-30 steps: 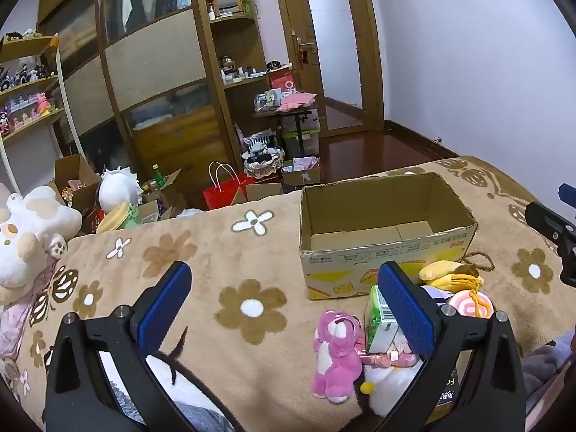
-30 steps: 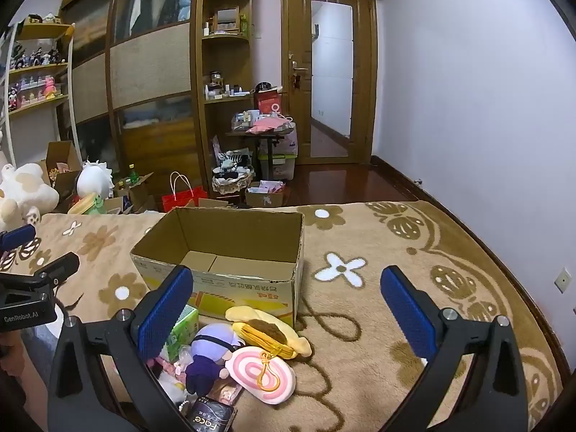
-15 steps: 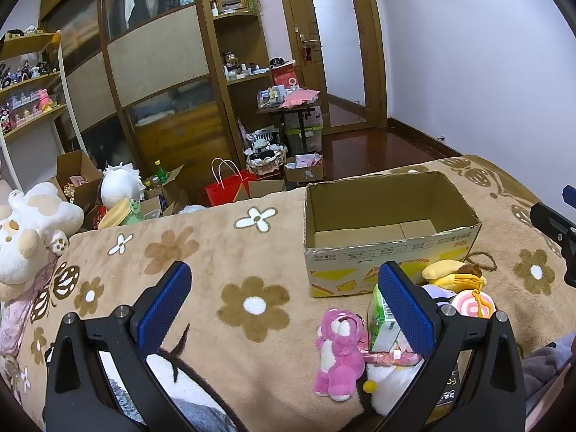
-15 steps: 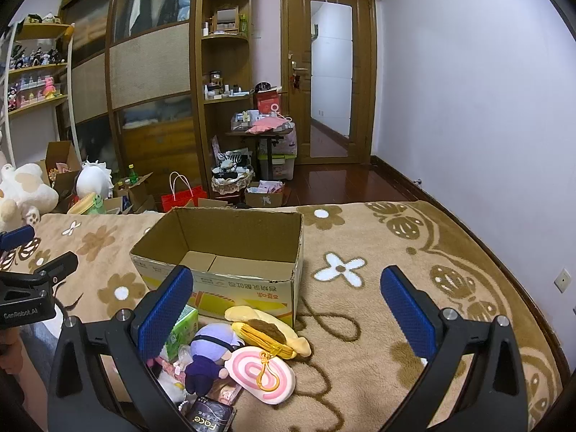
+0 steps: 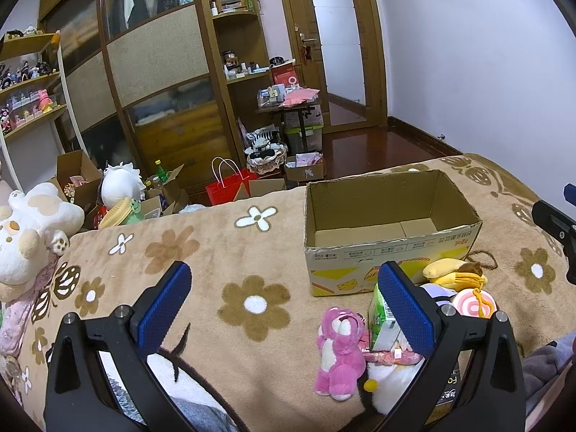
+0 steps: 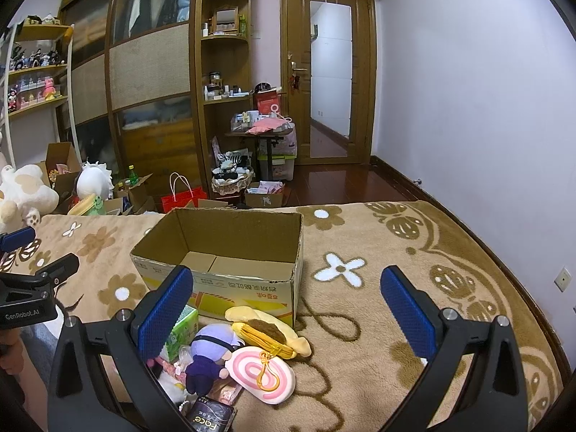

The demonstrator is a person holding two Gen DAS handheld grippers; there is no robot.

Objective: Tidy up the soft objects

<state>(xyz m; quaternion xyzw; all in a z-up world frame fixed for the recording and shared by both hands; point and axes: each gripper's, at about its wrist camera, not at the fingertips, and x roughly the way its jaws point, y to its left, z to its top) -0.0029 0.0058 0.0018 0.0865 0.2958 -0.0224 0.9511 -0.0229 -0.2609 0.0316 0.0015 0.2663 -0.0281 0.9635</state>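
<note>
While both claws gape, pink plush bear (image 5: 340, 352) lies between left claw (image 5: 284, 306) fingers.

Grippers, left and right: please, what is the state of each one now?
Left gripper: open, holding nothing.
Right gripper: open, holding nothing.

Black claw (image 5: 284, 302) frames, blue textured pads (image 6: 163, 309), silver screws.

Left wrist: low over the bed, facing the wardrobe, cardboard box (image 5: 388, 230) ahead-right, close.
Right wrist: same heading, further right, box (image 6: 223, 262) ahead-left.
Shared: box, toy pile, door.
</note>
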